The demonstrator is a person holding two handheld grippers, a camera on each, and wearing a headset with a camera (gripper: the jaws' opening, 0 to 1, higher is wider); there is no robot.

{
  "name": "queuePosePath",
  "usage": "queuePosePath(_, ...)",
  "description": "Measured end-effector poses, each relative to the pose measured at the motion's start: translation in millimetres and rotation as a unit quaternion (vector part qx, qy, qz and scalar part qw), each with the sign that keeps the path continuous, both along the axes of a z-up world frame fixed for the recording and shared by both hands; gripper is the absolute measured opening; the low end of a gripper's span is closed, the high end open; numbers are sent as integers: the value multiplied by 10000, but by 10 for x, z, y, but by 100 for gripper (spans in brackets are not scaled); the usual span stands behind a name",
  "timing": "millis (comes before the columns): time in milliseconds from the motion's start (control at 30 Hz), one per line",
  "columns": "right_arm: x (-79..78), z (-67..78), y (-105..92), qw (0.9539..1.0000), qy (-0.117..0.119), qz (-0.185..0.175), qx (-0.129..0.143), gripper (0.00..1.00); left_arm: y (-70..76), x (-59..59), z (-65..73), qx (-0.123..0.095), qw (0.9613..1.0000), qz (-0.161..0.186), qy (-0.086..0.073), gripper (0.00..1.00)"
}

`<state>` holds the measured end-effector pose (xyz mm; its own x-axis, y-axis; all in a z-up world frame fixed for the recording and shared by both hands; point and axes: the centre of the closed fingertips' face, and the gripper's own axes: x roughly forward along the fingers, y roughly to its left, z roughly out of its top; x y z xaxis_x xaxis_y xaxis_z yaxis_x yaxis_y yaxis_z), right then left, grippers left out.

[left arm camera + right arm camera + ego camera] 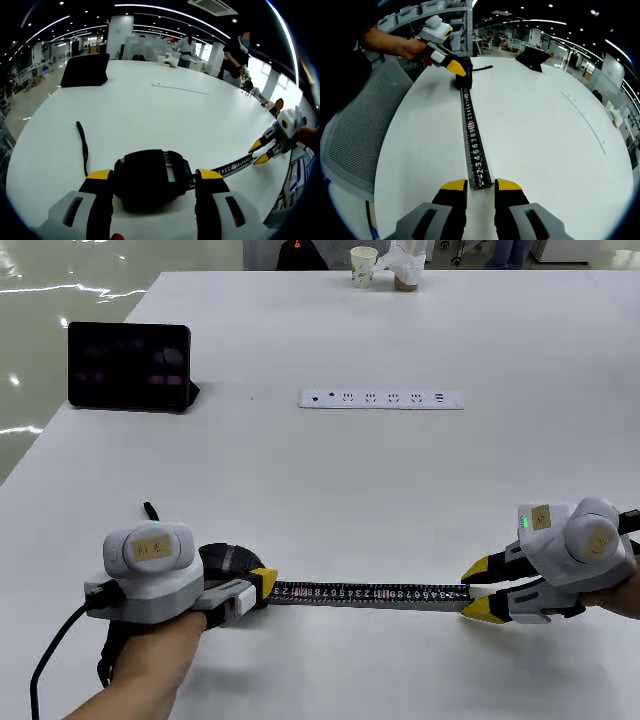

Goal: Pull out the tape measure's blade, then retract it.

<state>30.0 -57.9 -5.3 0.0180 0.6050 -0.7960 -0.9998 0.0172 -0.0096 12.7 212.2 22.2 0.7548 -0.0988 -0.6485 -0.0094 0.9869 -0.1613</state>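
Tape measure is clamped by the left hand-held gripper near the worktop's near edge; its blade tip is bracketed by the narrowed right hand-held gripper, grip not discernible; if let slip, the blade could be whipped back

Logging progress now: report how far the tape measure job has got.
Done: the blade is drawn out across the table. In hand: the left gripper clamps the case; the blade's end sits between the jaws of the right gripper. Left: retracting the blade.
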Motion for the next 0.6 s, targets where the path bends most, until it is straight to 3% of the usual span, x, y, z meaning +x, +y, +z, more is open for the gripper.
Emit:
queuePosePath(300, 20, -66, 9, 9998, -34, 183, -67, 13, 6, 19, -48, 42, 10000, 52, 68, 62)
queuePosePath(600, 8, -42, 4, 9997, -32, 232, 5, 13, 4, 21, -76, 49, 9999, 93, 93, 62)
